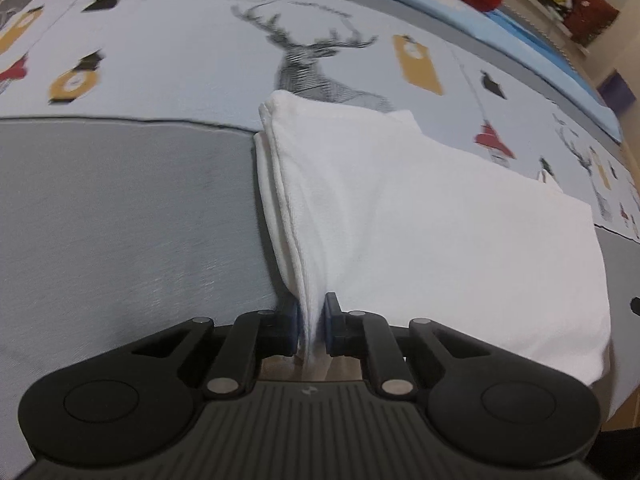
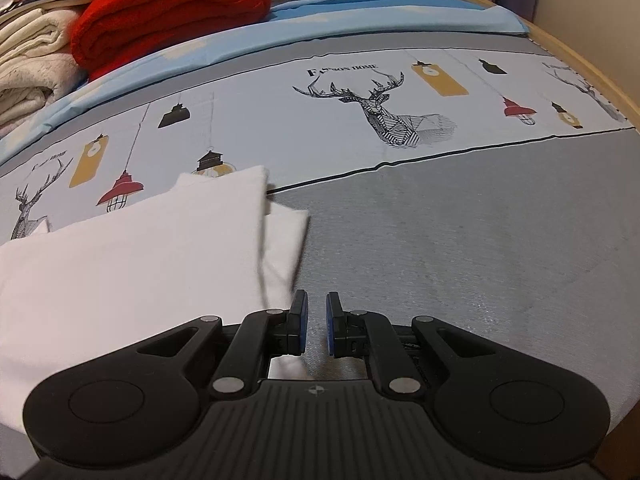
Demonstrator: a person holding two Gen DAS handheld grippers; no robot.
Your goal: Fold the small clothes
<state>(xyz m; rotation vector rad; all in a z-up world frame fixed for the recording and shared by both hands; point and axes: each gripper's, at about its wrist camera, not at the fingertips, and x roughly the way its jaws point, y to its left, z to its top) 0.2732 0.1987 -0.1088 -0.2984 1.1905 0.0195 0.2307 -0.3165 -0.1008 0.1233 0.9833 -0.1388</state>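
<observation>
A white garment [image 1: 420, 216] lies partly folded on the bed. In the left wrist view my left gripper [image 1: 311, 328] is shut on the garment's near left edge, which runs up between the blue pads. In the right wrist view the same white garment [image 2: 132, 256] lies to the left, with a folded corner reaching close to the fingers. My right gripper [image 2: 316, 328] sits just right of that corner, its jaws a narrow gap apart with nothing between them.
The bed cover [image 2: 460, 240] is grey with a pale band printed with deer and lamps. A red blanket [image 2: 168, 12] and stacked white towels [image 2: 32, 60] lie at the far left. The wooden bed edge [image 2: 592, 68] runs along the right.
</observation>
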